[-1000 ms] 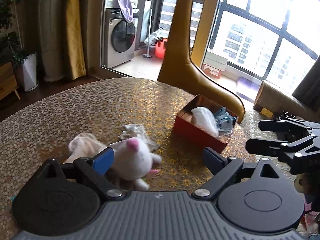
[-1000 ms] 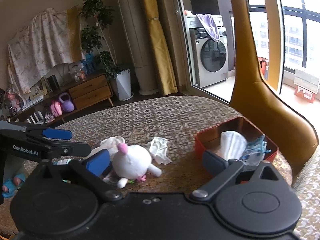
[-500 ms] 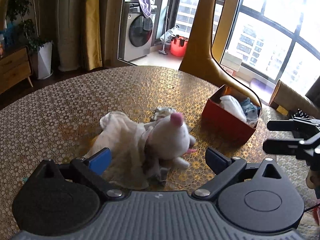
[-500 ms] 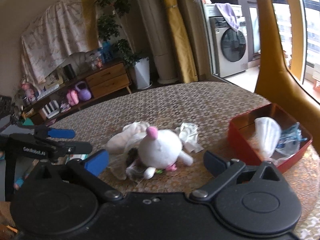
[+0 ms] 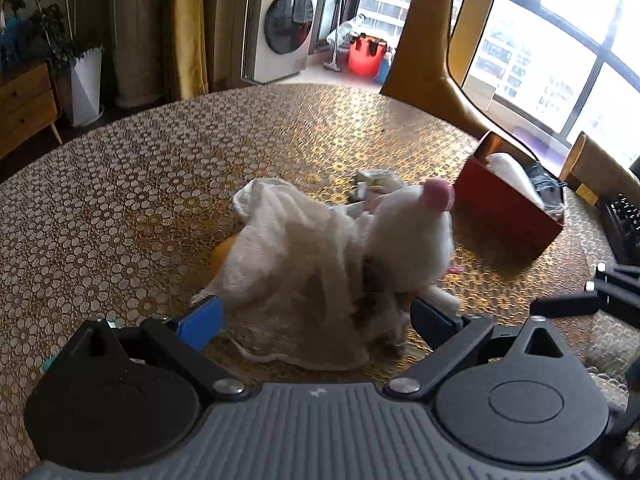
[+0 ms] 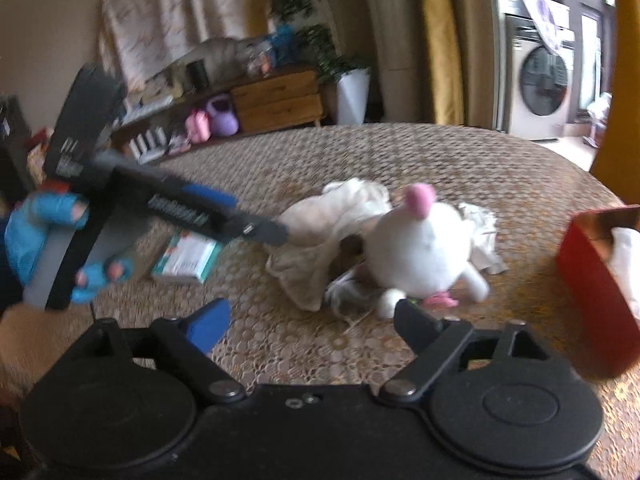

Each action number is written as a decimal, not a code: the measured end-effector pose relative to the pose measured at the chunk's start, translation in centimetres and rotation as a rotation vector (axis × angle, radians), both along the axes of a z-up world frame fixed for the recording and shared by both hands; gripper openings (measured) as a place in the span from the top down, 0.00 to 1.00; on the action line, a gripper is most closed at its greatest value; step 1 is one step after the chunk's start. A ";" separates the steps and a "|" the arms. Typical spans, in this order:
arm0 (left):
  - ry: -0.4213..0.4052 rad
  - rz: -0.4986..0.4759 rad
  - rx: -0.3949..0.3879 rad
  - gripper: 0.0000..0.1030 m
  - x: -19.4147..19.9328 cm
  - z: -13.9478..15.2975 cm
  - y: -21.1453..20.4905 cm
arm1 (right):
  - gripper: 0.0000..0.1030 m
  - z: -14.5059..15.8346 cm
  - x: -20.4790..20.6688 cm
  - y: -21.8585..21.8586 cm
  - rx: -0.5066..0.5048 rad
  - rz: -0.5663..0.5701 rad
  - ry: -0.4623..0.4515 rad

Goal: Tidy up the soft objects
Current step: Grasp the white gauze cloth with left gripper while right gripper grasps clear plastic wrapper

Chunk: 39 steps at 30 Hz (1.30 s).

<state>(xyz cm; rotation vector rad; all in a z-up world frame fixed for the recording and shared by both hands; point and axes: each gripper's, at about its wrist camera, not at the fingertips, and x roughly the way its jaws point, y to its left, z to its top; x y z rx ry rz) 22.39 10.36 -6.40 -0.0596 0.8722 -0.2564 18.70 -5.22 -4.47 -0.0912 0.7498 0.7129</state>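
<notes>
A white plush toy with a pink nose [image 5: 412, 236] [image 6: 424, 248] lies on the round patterned table, against a crumpled white cloth [image 5: 296, 252] [image 6: 332, 220]. A smaller white rag [image 5: 376, 180] [image 6: 480, 232] lies behind the plush. A red box [image 5: 508, 208] [image 6: 592, 292] to the right holds a white soft item and something blue. My left gripper [image 5: 316, 320] is open, its fingers on either side of the near edge of the cloth pile. My right gripper [image 6: 312, 320] is open, just short of the plush. The left gripper also shows in the right wrist view [image 6: 256, 224], its tips at the cloth.
A small green and white packet [image 6: 188, 260] lies on the table left of the cloth. A tan chair back [image 5: 436, 60] stands behind the table. The right gripper's fingers [image 5: 580, 300] show at the right edge of the left wrist view. A black object [image 5: 624, 220] sits beyond the box.
Both grippers have moved in towards the cloth and plush pile. The left gripper now straddles the cloth's near edge. The red box has shifted to the right in both views.
</notes>
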 end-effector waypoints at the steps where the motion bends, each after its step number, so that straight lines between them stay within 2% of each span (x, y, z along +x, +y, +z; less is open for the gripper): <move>1: 0.006 0.004 0.000 0.02 0.5 -0.3 0.3 | 0.18 -0.3 0.0 0.6 -0.011 0.012 -0.002; 10: 0.025 -0.038 0.067 0.02 4.1 -2.1 0.8 | 0.37 -2.7 1.1 4.6 -0.166 0.071 -0.065; 13: 0.026 -0.059 0.094 0.02 5.1 -2.8 0.6 | 0.52 -3.6 2.1 5.3 -0.212 0.080 -0.079; 23: 0.037 -0.055 0.149 0.03 6.9 -5.6 0.5 | 0.67 -5.5 3.3 6.7 -0.315 0.106 -0.137; 24: 0.043 -0.052 0.155 0.05 7.0 -5.8 0.5 | 0.68 -5.7 3.4 6.8 -0.322 0.103 -0.140; 28: 0.072 -0.038 0.168 0.24 6.9 -6.4 0.7 | 0.73 -6.5 3.7 7.1 -0.334 0.108 -0.142; 30: 0.080 -0.035 0.177 0.27 6.7 -6.5 0.8 | 0.76 -6.8 3.7 7.2 -0.343 0.112 -0.142; 33: 0.090 -0.029 0.189 0.47 6.6 -6.7 0.8 | 0.78 -7.1 3.8 7.3 -0.352 0.102 -0.151; 35: 0.091 -0.019 0.199 0.53 6.5 -6.7 0.9 | 0.80 -7.0 3.9 7.2 -0.354 0.093 -0.159; 37: 0.086 -0.010 0.201 0.63 6.3 -6.7 0.9 | 0.84 -7.0 4.0 7.1 -0.359 0.077 -0.172; 39: 0.083 -0.004 0.201 0.68 6.2 -6.7 0.9 | 0.86 -6.9 4.2 7.0 -0.348 0.063 -0.167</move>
